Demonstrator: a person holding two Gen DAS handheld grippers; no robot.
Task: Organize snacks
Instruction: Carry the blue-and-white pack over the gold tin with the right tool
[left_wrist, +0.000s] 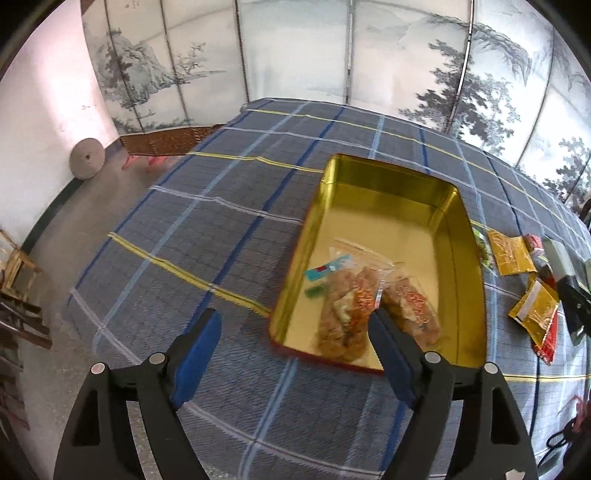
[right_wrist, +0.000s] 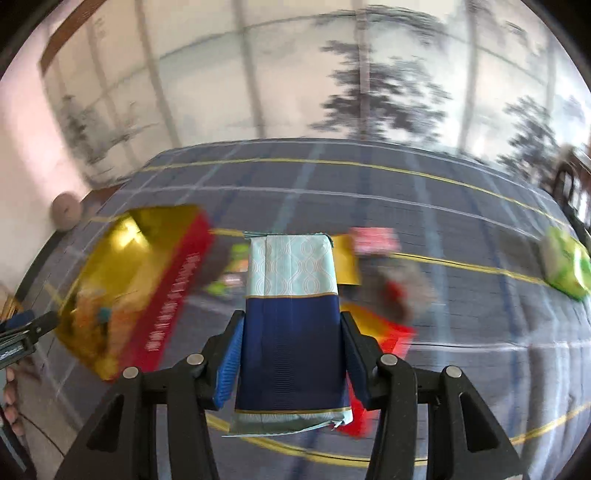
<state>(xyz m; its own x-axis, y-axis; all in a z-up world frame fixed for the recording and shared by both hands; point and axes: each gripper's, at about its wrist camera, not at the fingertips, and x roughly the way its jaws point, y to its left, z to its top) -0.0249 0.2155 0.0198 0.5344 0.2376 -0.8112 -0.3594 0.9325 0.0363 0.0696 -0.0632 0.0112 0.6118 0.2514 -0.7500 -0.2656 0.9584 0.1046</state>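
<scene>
The left gripper (left_wrist: 295, 332) hangs with its blue-padded jaws spread wide and nothing between them. The right gripper (right_wrist: 291, 332) has its jaws clamped on a packet (right_wrist: 291, 321).

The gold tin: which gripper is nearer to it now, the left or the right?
Left. The left gripper hangs open at the near edge of the gold tin. The right gripper, shut on a blue and white packet, is off to the tin's right.

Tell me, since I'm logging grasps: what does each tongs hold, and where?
Right tongs clamp the navy-and-mint packet by the sides of its navy half. Left tongs are open, holding nothing.
</scene>
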